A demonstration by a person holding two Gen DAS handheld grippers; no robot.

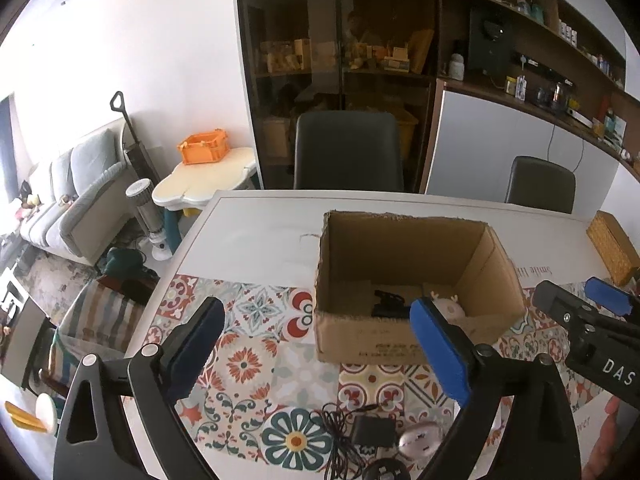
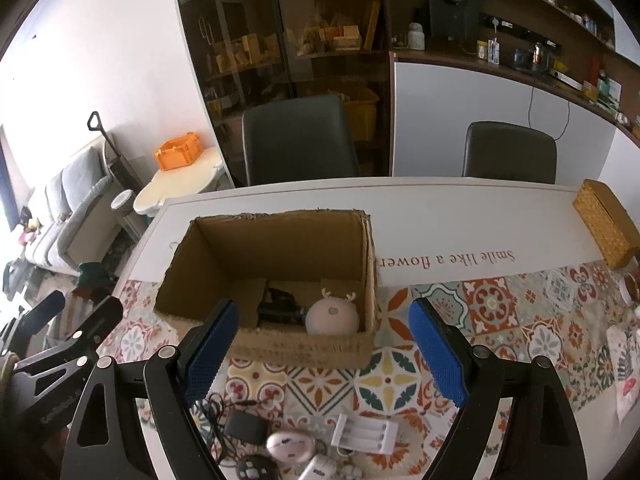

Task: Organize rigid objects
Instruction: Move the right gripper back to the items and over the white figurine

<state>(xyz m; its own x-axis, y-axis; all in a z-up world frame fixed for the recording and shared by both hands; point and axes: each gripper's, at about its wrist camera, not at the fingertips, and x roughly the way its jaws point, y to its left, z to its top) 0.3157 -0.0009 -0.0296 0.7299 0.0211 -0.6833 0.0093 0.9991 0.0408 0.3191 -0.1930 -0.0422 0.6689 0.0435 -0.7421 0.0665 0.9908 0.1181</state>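
the cardboard box (image 2: pixel 276 280) sits open on the bench (image 2: pixel 460 208), with a pink antlered toy (image 2: pixel 332 316) and a black object (image 2: pixel 280 308) inside. the left gripper (image 1: pixel 316 344) and right gripper (image 2: pixel 320 352) hover near it, both spread wide, holding and touching nothing. a black adapter (image 2: pixel 244 428) and white battery holder (image 2: pixel 366 432) lie on the near bench.

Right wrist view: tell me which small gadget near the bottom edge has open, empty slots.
The white battery charger, lying on the patterned tablecloth. It alone shows parallel empty bays; the black power adapter and the oval pinkish gadget beside it are closed shells.
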